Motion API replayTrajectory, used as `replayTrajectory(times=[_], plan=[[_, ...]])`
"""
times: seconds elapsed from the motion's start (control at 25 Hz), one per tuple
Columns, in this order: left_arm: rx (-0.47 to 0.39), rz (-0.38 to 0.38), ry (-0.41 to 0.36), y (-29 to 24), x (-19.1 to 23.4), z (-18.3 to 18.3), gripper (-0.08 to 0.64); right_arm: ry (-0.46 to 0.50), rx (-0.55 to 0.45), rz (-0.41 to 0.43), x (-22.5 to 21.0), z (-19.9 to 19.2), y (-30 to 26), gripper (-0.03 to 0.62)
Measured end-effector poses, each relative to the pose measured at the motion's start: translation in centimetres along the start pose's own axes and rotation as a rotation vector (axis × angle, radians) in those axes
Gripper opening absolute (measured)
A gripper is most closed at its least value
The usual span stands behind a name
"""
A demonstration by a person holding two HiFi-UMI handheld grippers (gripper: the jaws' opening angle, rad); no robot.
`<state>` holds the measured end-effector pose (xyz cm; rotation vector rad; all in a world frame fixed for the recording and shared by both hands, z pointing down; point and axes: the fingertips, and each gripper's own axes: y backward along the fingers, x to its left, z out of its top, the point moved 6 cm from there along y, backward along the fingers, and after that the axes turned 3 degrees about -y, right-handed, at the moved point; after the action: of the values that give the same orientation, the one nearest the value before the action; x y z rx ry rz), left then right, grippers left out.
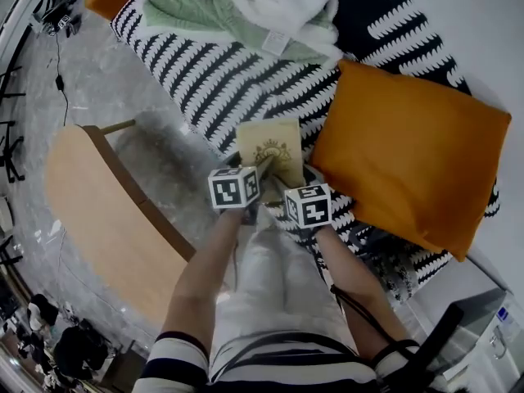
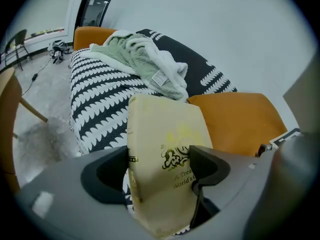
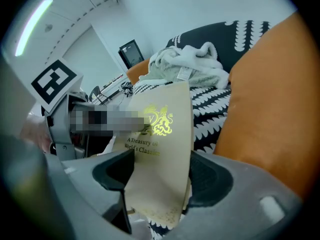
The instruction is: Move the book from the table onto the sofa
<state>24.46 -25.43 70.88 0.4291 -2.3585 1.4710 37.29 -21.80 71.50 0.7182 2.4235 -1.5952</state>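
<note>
The book, cream with a gold emblem on its cover, hangs over the front edge of the black-and-white patterned sofa, held from both sides. My left gripper is shut on its near left part, and my right gripper is shut on its near right part. In the left gripper view the book stands tilted between the dark pads of the left gripper. The right gripper view shows the book clamped the same way in the right gripper, gold title facing the camera.
An orange cushion lies on the sofa just right of the book. A green and white blanket is heaped at the sofa's far end. The curved wooden table stands to the left over the marble floor.
</note>
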Motion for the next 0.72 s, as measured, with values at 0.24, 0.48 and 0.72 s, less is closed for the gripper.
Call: replayTrajectory(times=[0.24,0.48,0.72], plan=[[0.003,0.0,-0.021,-2.7,0.6,1.9,0.396,-0.041,-0.004,-0.018,-1.5,1.6,-2.1,0.33],[-0.019,0.023,-0.02,-4.0,0.9,3.4,0.394,-0.041,-0.025,-0.032,-2.2,3.2,-3.3,0.33],[-0.08,0.035,-0.033,-4.2,0.7,4.8,0.419,0.087,-0.158,-0.113,-1.8,4.8,-2.9,0.33]])
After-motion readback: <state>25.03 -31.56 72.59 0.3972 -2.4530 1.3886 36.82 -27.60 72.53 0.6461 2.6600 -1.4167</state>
